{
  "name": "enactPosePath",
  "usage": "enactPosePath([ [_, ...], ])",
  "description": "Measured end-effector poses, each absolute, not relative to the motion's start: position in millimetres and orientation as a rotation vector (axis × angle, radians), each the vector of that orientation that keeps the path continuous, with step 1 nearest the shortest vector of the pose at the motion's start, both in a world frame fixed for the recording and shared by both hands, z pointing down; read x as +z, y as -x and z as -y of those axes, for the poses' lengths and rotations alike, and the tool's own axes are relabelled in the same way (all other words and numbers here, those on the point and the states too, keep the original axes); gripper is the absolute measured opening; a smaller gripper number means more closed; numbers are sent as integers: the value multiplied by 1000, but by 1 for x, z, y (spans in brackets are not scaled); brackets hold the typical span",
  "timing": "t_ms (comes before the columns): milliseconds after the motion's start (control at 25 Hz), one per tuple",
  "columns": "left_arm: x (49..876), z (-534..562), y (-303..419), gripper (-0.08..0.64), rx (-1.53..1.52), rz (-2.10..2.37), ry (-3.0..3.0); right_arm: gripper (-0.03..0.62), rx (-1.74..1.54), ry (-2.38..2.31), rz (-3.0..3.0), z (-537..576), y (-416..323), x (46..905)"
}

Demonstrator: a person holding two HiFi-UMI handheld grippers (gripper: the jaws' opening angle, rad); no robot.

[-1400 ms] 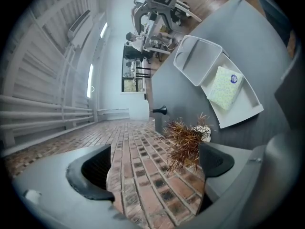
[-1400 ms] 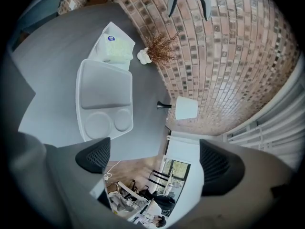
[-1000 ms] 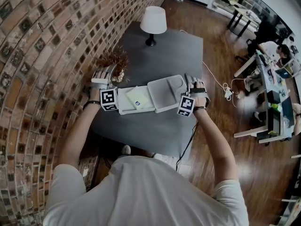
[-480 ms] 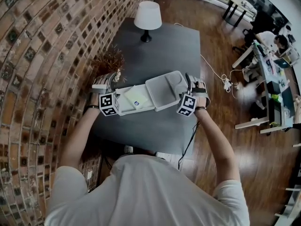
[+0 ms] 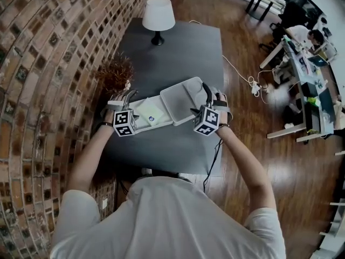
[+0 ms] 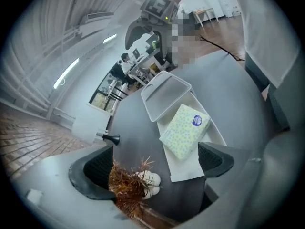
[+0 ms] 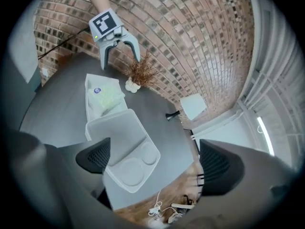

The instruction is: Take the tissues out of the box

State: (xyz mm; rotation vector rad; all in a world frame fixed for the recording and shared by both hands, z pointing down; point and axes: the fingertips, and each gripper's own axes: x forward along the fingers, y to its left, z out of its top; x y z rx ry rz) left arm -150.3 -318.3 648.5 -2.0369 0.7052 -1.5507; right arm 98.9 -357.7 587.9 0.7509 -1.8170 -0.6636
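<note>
A white box [image 5: 141, 124] lies open on the dark table, its lid [image 5: 180, 96] flipped out to the right. A pale yellow-green tissue pack [image 5: 149, 112] with a blue sticker lies in the box tray [image 6: 188, 168]. My left gripper [image 5: 123, 99] hovers at the box's left end; its jaws are closing a little but stand wide, and the pack [image 6: 186, 130] lies ahead of them, untouched. My right gripper [image 5: 210, 90] hangs open over the lid's [image 7: 124, 147] right end and holds nothing.
A dried plant ornament [image 5: 116, 72] stands just beyond the left gripper, by the brick wall. A white lamp [image 5: 158, 15] stands at the table's far end. A cable and power strip [image 5: 253, 85] lie on the wooden floor to the right.
The head view has shifted, so the whole scene sits a bit higher and more to the left. Both grippers keep their places at the box's ends, and the pack still lies in the tray.
</note>
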Motion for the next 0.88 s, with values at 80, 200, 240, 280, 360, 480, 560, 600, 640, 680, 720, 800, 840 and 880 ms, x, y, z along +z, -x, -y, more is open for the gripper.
enactPosePath([
  [80, 657, 315, 142, 560, -1545, -653, 2069, 594, -631, -775, 1853, 354, -95, 583],
  [200, 668, 311, 131, 560, -1544, -568, 2105, 594, -619, -793, 1880, 348, -91, 576],
  [240, 672, 310, 128, 560, -1546, -541, 2111, 594, -622, -795, 1886, 346, -90, 575],
  [280, 675, 309, 126, 560, -1550, -515, 2112, 592, -623, -797, 1892, 343, -90, 574],
  [360, 682, 308, 123, 560, -1568, -457, 2099, 592, -600, -808, 1916, 337, -89, 571],
  [480, 696, 303, 117, 560, -1596, -348, 2085, 592, -513, -845, 1987, 324, -85, 567],
  [560, 704, 301, 114, 556, -1611, -279, 2070, 592, -450, -873, 2033, 317, -82, 565],
  [600, 706, 300, 112, 555, -1616, -244, 2060, 592, -422, -887, 2053, 313, -82, 564],
  [640, 707, 299, 109, 555, -1619, -209, 2051, 592, -398, -899, 2071, 310, -81, 563],
  [680, 708, 298, 107, 555, -1624, -174, 2039, 592, -376, -908, 2086, 306, -81, 562],
  [720, 710, 298, 106, 555, -1633, -140, 2023, 592, -356, -914, 2099, 303, -80, 561],
  [800, 715, 300, 105, 555, -1648, -76, 1985, 592, -325, -923, 2119, 296, -80, 562],
  [840, 717, 302, 104, 555, -1651, -48, 1966, 592, -311, -929, 2128, 293, -79, 563],
  [880, 719, 304, 104, 555, -1653, -20, 1944, 592, -297, -937, 2136, 290, -80, 563],
])
